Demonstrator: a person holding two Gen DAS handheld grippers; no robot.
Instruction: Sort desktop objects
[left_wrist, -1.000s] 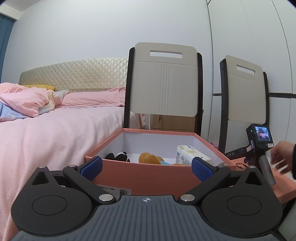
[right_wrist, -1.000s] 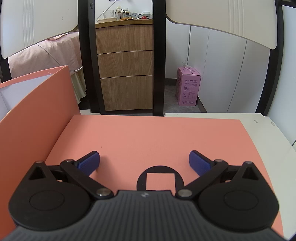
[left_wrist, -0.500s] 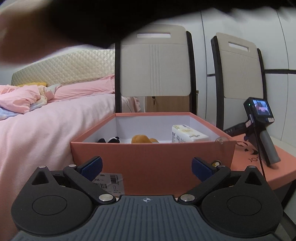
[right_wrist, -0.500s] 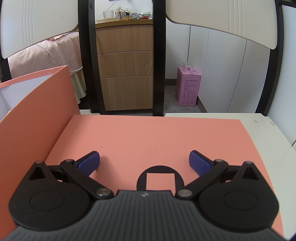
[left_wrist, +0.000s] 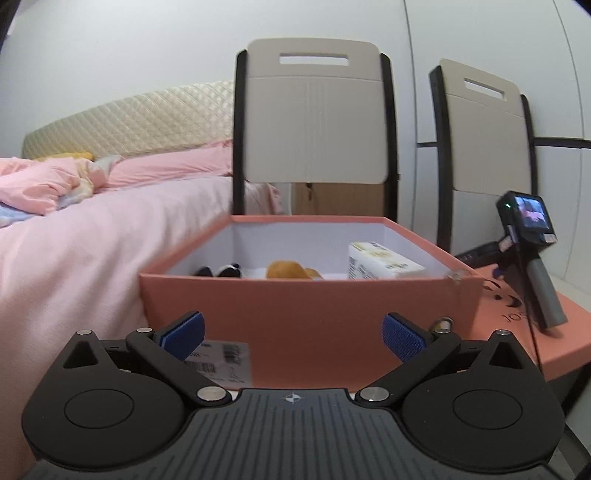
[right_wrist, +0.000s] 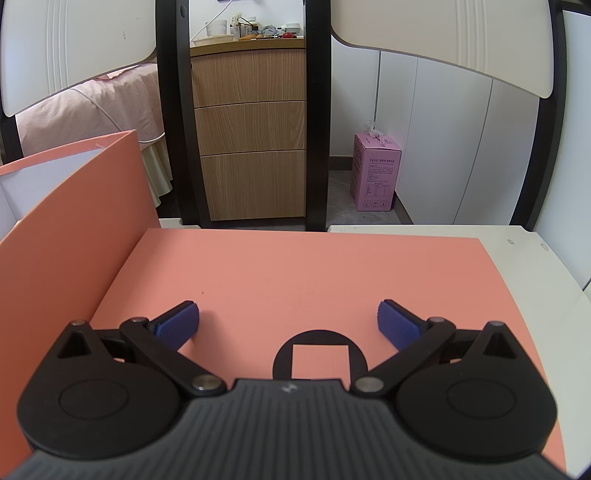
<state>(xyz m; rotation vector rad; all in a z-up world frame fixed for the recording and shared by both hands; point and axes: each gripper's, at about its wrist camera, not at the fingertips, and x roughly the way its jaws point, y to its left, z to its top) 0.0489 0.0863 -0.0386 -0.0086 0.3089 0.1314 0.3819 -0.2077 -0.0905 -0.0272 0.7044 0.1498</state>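
An open salmon-pink box (left_wrist: 310, 314) stands in front of my left gripper (left_wrist: 293, 334), which is open and empty just short of its near wall. Inside the box I see a white and yellow carton (left_wrist: 380, 260), an orange plush toy (left_wrist: 290, 269) and a black and white toy (left_wrist: 221, 270). A small battery-like cylinder (left_wrist: 443, 325) lies by the box's right corner. My right gripper (right_wrist: 288, 325) is open and empty, resting on the flat pink lid (right_wrist: 303, 273); it also shows in the left wrist view (left_wrist: 532, 266). The box wall (right_wrist: 70, 221) stands at its left.
Two chairs (left_wrist: 314, 129) stand behind the table. A pink bed (left_wrist: 92, 221) lies at the left. A wooden drawer unit (right_wrist: 251, 129) and a pink carton (right_wrist: 375, 173) on the floor are beyond the white table (right_wrist: 517, 251).
My left gripper has pulled back and dropped lower, so the box looks farther and its front wall fills more of the view. The hand near the right gripper is gone. The right gripper has not moved.
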